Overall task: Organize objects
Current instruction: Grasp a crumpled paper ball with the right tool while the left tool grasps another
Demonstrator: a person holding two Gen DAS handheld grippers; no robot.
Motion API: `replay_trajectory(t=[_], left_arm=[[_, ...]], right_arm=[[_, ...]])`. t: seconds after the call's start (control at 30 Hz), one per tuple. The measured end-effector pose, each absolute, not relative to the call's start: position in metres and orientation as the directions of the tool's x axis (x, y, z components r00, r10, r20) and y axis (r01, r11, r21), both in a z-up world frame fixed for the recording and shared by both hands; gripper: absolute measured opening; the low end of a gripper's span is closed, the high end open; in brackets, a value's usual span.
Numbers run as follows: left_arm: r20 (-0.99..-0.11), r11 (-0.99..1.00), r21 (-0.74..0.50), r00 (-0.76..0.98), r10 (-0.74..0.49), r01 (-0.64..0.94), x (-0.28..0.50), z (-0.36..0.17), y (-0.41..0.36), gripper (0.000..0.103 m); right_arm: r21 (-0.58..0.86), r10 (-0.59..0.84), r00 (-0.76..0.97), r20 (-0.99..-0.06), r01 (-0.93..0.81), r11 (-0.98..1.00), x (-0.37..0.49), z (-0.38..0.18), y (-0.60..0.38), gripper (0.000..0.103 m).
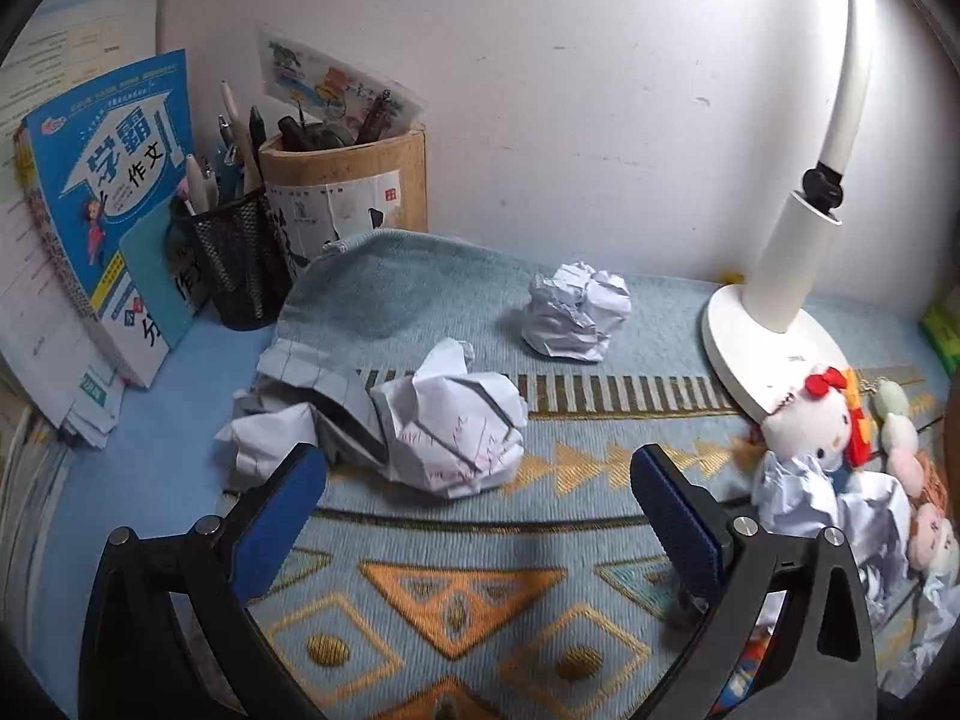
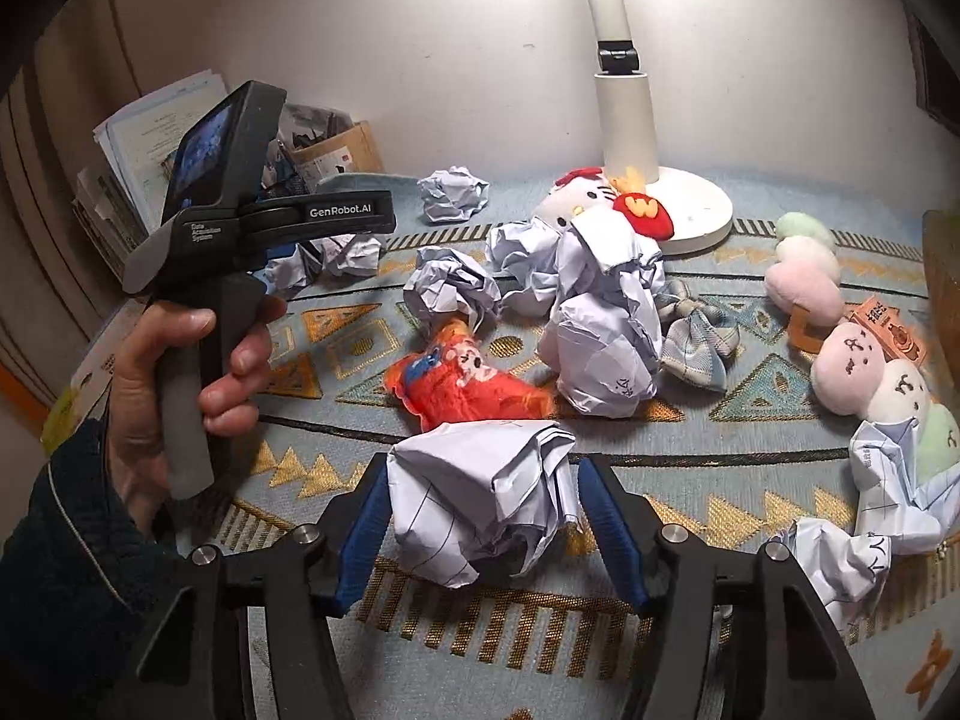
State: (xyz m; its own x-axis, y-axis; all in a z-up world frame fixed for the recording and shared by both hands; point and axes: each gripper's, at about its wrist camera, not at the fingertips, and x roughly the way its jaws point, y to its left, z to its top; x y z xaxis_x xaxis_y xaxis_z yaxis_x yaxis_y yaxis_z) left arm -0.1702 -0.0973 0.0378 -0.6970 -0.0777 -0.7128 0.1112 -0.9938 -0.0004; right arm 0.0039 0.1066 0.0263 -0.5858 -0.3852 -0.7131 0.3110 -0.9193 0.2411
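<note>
Tidying barely begun, I judge. My right hand-held gripper (image 2: pixel 480 510) pinching paper ball (image 2: pixel 480 498) at 6 o'clock on tabletop (image 2: pixel 690 456); left hand-held gripper (image 1: pixel 480 480) spread, empty. Left: more paper wads (image 2: pixel 600 324) at 12 o'clock, cat plush (image 1: pixel 810 420), red toy (image 2: pixel 468 384).
</note>
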Motion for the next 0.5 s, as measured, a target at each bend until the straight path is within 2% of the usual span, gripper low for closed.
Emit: replay_trajectory(t=[0.03, 0.07, 0.17, 0.3, 0.37, 0.5], left_arm=[[-0.714, -0.994, 0.011, -0.695, -0.086, 0.112, -0.176, 0.035, -0.096, 0.096], [-0.718, -0.994, 0.023, -0.689, -0.093, 0.11, -0.181, 0.032, -0.095, 0.084], [-0.75, -0.993, 0.017, -0.656, -0.087, 0.113, -0.191, 0.021, -0.095, 0.059], [-0.738, -0.994, 0.048, -0.667, -0.103, 0.099, -0.185, 0.021, -0.092, 0.048], [-0.737, -0.998, -0.008, -0.675, -0.038, 0.064, -0.175, 0.028, -0.092, 0.047], [-0.71, -1.0, 0.013, -0.704, -0.027, 0.025, -0.143, 0.045, -0.078, 0.047]], right_arm=[[0.25, -0.39, -0.572, -0.721, 0.31, -0.917, 0.002, 0.024, 0.106, 0.058], [0.259, -0.398, -0.56, -0.726, 0.313, -0.914, 0.0, 0.022, 0.105, 0.053], [0.251, -0.397, -0.571, -0.719, 0.32, -0.914, 0.002, 0.023, 0.104, 0.048], [0.244, -0.406, -0.599, -0.69, 0.336, -0.91, 0.008, 0.028, 0.103, 0.046], [0.245, -0.419, -0.617, -0.666, 0.349, -0.904, 0.013, 0.033, 0.104, 0.046], [0.243, -0.425, -0.646, -0.634, 0.355, -0.903, 0.021, 0.039, 0.108, 0.046]])
